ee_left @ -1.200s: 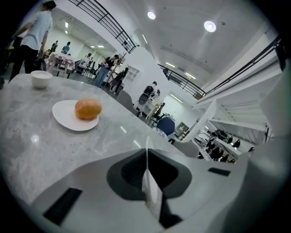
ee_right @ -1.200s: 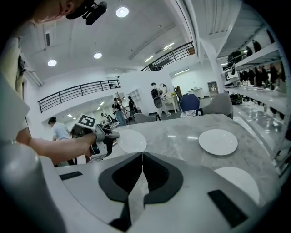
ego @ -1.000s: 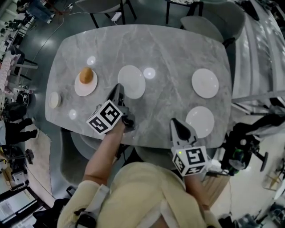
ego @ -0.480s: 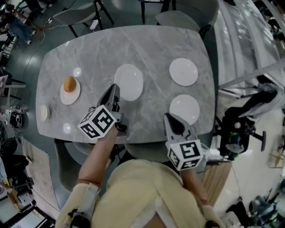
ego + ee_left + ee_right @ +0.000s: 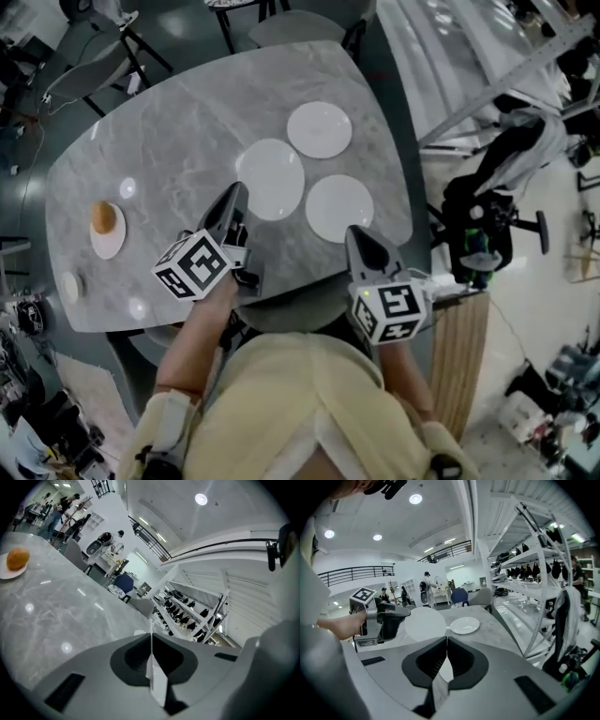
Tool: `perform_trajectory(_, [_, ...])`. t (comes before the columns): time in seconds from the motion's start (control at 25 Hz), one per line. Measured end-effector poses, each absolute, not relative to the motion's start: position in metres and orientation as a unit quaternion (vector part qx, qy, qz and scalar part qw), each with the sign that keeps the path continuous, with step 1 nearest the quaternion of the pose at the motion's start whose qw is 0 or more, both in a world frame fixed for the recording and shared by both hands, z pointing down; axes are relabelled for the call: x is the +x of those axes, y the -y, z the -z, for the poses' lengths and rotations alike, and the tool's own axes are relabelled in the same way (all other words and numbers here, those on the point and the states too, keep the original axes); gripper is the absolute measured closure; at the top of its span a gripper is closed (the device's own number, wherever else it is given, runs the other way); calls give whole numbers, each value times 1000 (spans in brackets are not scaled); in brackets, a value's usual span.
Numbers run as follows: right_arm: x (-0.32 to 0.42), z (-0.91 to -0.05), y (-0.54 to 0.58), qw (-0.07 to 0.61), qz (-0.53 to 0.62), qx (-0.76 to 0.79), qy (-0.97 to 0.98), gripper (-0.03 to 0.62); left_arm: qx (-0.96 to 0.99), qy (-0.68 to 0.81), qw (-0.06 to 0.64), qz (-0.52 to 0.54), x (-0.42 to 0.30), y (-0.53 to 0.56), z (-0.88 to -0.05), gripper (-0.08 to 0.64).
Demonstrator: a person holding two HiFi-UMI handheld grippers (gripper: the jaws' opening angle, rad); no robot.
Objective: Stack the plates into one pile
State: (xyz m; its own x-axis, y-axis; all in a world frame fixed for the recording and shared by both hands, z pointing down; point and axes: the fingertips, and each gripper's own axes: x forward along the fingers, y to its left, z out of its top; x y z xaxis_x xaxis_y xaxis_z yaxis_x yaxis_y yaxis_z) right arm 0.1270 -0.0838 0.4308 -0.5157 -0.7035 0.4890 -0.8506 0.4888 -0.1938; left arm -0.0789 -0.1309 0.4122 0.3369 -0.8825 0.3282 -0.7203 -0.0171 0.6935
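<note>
Currently, I am holding my left gripper clenched on nothing, its two smooth grey moulded jaws meeting in a thin seam. My right gripper is likewise clamped empty. Both are hovering over the near edge of the table, a rounded slab with a glossy, grey-veined stone finish. Three round white plates are lying flat on it, side by side and unstacked. The middle plate is sitting just beyond my left gripper at its 1 o'clock. The far plate is lying at 1 o'clock of the middle plate. The near plate is lying at 12 o'clock of my right gripper. A small white saucer bearing a round orange-brown item is resting well apart, at 9 o'clock of my left gripper.
</note>
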Motion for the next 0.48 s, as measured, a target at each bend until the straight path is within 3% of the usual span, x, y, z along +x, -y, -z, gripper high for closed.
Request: perform_trajectory(0.48, [192, -443, 69, 163, -233, 531, 798, 588, 740, 473, 476, 52, 21, 126, -443, 549])
